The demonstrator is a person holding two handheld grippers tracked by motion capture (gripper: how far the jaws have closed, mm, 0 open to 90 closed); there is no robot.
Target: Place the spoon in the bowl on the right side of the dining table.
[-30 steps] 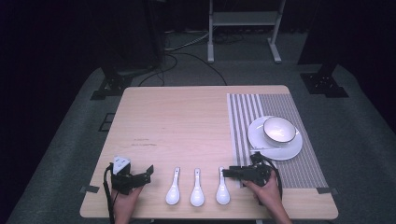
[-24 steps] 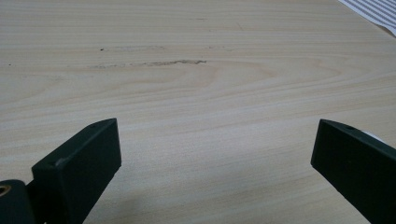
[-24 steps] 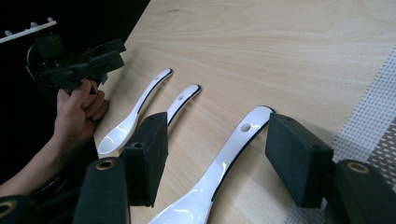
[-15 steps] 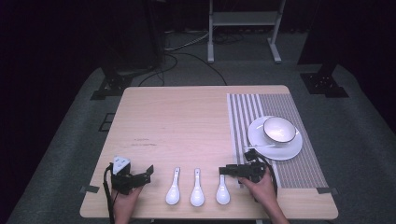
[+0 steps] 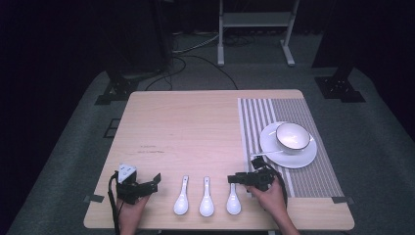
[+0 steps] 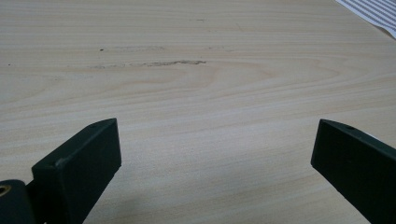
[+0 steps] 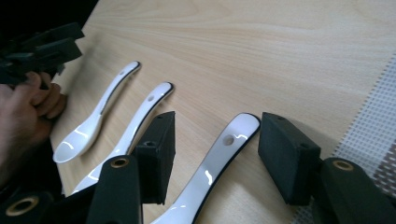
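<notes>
three white spoons are laid out on the table (image 5: 195,127)
the rightmost spoon (image 7: 212,163) is straddled by the right gripper (image 7: 215,154), jaws just closing, unclenched; the left gripper (image 6: 215,177) is held released.

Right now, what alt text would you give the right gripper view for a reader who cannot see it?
The right claw has its black jaws astride the handle of a white spoon lying on the wooden table; the jaws have just been closing but do not yet press it. Two more white spoons lie to its left, near the other hand.
</notes>
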